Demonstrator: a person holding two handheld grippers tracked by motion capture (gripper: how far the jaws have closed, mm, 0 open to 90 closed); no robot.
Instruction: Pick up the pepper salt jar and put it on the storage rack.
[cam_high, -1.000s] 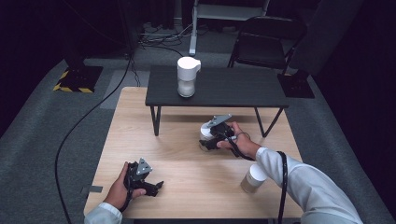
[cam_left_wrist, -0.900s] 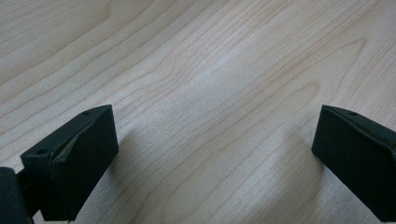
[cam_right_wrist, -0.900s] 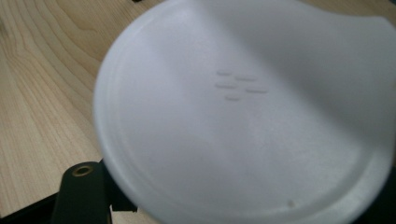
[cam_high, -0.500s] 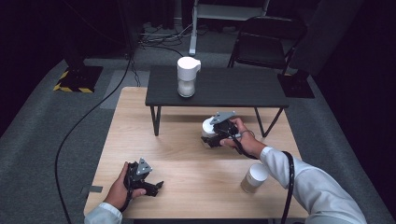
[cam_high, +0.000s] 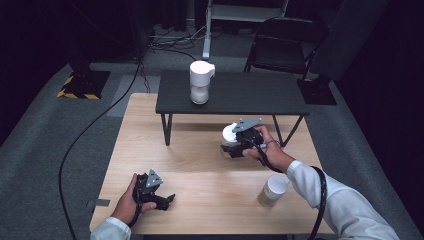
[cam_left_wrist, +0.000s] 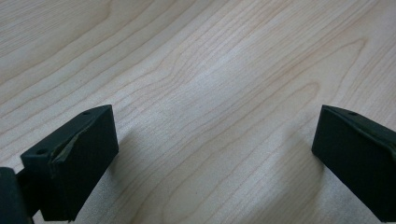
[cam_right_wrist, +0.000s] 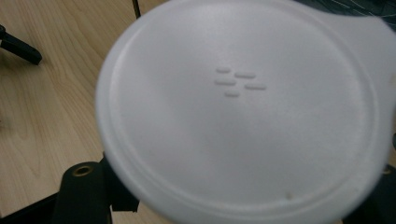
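My right gripper (cam_high: 232, 145) is shut on a white round lid (cam_high: 230, 133), held above the wooden table (cam_high: 200, 170) just in front of the low black table (cam_high: 230, 95). In the right gripper view the lid (cam_right_wrist: 243, 107) faces the camera, with small raised dashes at its middle, and it hides most of the jaws of my right gripper (cam_right_wrist: 229, 198). A paper cup (cam_high: 273, 190) stands on the table near the right forearm. My left gripper (cam_high: 165, 200) rests at the front left of the table. Seen close in its own view, my left gripper (cam_left_wrist: 215, 158) is open over bare wood.
A white jug (cam_high: 200, 81) stands on the low black table. Behind it are a black folding chair (cam_high: 285, 45) and cables on the grey carpet. A black cable (cam_high: 100, 125) runs along the floor left of the table.
My right gripper has risen and moved a little toward the black table with the lid in it. The left gripper has stayed in place.
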